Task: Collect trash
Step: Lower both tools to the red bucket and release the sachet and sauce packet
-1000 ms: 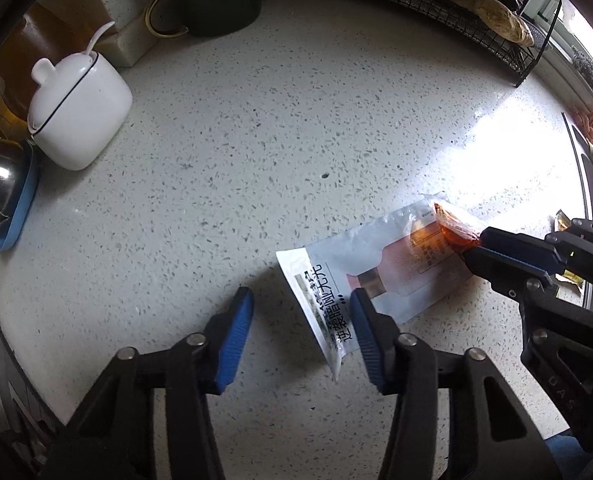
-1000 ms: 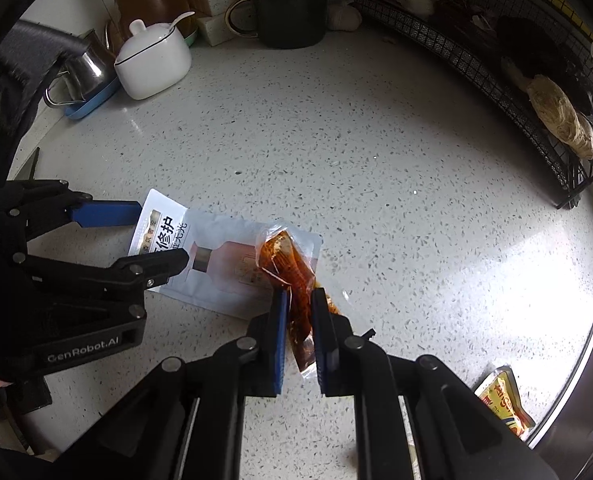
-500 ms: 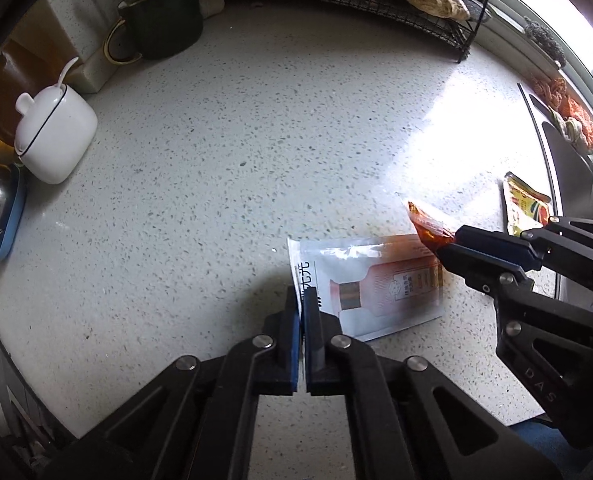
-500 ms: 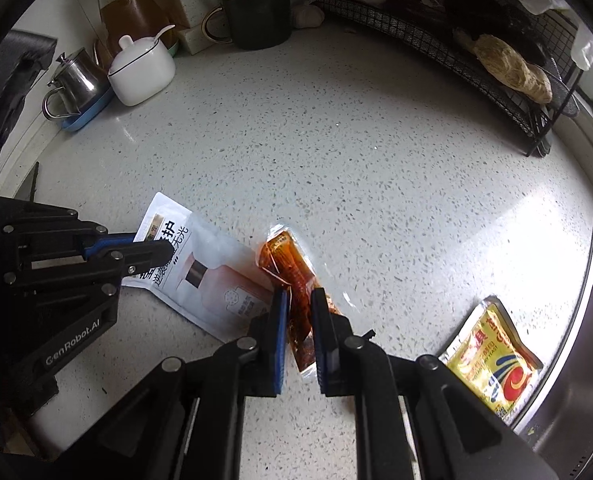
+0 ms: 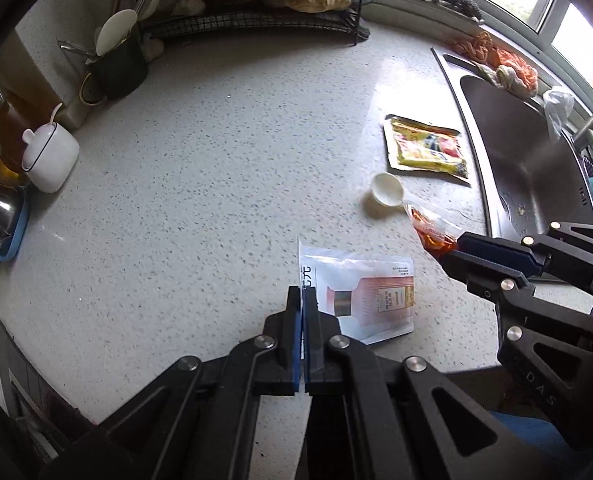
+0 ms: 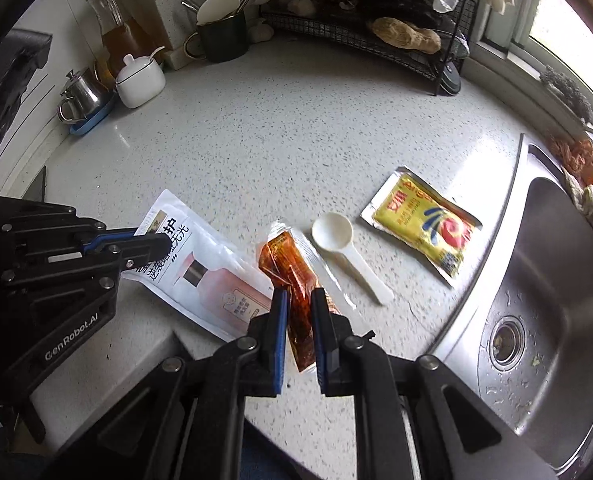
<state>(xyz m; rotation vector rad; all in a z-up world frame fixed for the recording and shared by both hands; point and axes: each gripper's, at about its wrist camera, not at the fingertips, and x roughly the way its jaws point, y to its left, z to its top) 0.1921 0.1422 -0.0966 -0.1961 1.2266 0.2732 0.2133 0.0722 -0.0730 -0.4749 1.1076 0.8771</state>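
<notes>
White spoon (image 6: 336,240) beside yellow packet (image 6: 424,228)

Daylit fisheye views, evenly bright, darkened at the rims.

Daylight is admitted through the window (image 5: 552,12) at about 1 o'clock in both views, where the panes are blown out to near white. The speckled tabletop (image 5: 224,168) is lit softly, and only faint, short shadows are cast beneath the white scoop (image 6: 338,242) and the yellow packet (image 6: 424,228). Dull sheen is seen on the steel sink (image 6: 544,300) at 4 o'clock. Straight edges are bowed strongly toward the frame borders, and a black vignette is seen at the corners. Slight motion smear is noticed near the sink in the right wrist view; the centre is kept sharp.
</notes>
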